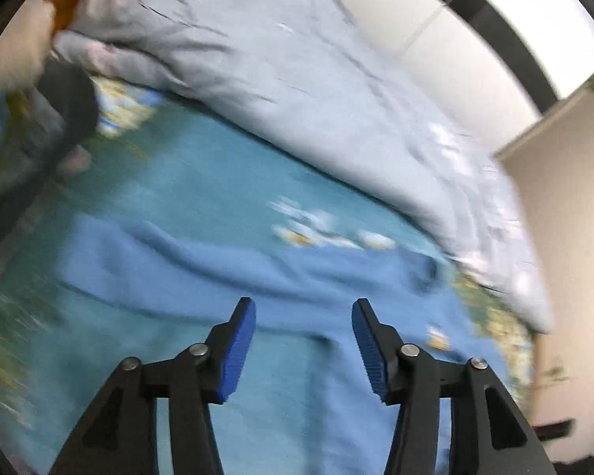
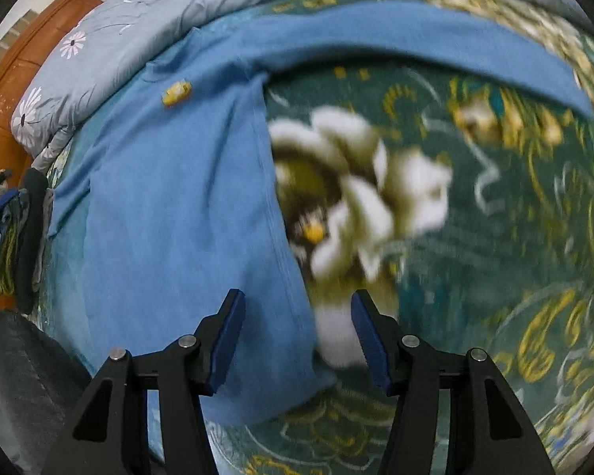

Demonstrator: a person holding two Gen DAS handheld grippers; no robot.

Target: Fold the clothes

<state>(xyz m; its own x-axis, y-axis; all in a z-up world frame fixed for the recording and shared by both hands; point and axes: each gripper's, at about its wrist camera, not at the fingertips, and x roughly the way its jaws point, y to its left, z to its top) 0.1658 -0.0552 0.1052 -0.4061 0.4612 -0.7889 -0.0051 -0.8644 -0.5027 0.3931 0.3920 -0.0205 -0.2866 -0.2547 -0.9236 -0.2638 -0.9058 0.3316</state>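
Note:
A blue long-sleeved shirt (image 2: 170, 198) lies spread on the flowered bedspread (image 2: 495, 217), one sleeve (image 2: 415, 35) stretched out to the right, a small yellow patch (image 2: 176, 92) on its chest. My right gripper (image 2: 299, 304) hovers open over the shirt's lower hem corner, nothing between its blue pads. In the left wrist view the same blue shirt (image 1: 257, 269) lies rumpled below my left gripper (image 1: 304, 312), which is open and empty. That view is blurred.
A pale blue flowered quilt (image 1: 297, 91) is heaped along the far side of the bed, also seen as the quilt (image 2: 111, 47) in the right wrist view. An orange wooden headboard (image 2: 16, 79) stands at left. A person's dark sleeve (image 1: 67, 111) shows at left.

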